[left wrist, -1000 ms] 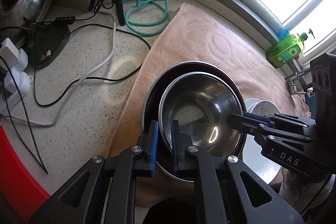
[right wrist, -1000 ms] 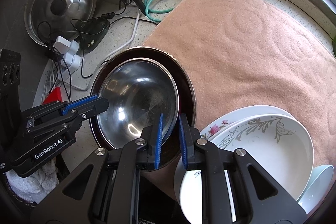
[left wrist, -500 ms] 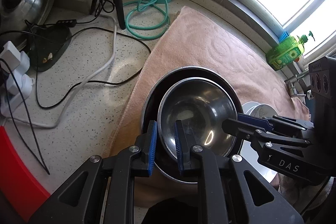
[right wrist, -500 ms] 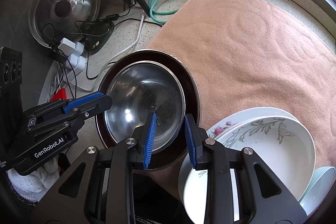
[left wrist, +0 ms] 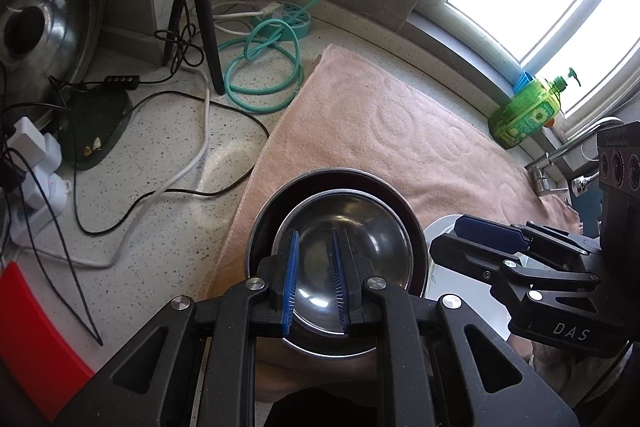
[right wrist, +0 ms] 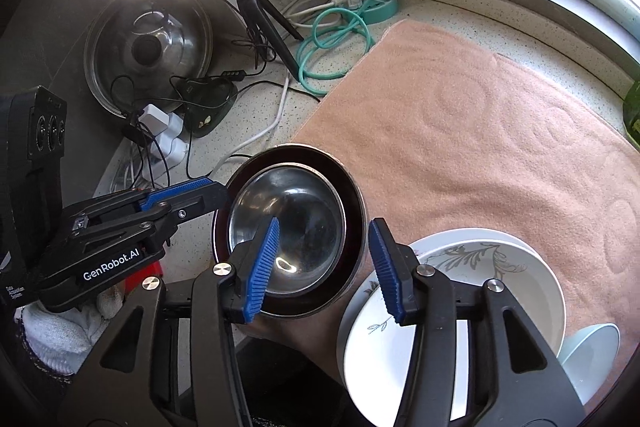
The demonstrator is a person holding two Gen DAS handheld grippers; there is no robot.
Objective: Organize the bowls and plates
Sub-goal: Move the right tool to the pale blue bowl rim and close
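A steel bowl [left wrist: 352,239] [right wrist: 296,219] sits nested inside a larger dark-rimmed bowl [left wrist: 376,183] [right wrist: 352,187] at the near left edge of a pink towel [left wrist: 400,131] [right wrist: 480,131]. My left gripper [left wrist: 314,281] hovers above the steel bowl's near side, open and empty. My right gripper [right wrist: 324,267] is wide open and empty, above the bowls' right rim. White floral plates [right wrist: 500,279] are stacked to the right, with a pale blue bowl [right wrist: 592,347] beside them.
Cables, a teal hose [left wrist: 260,67], a tripod [left wrist: 204,7], power strips [left wrist: 32,163] and a steel pot lid [left wrist: 44,15] crowd the counter to the left. A green soap bottle [left wrist: 528,111] and a tap [left wrist: 560,155] stand by the window.
Both grippers let go of the steel bowl's rim, opened and lifted back. The steel bowl now rests inside the dark bowl.
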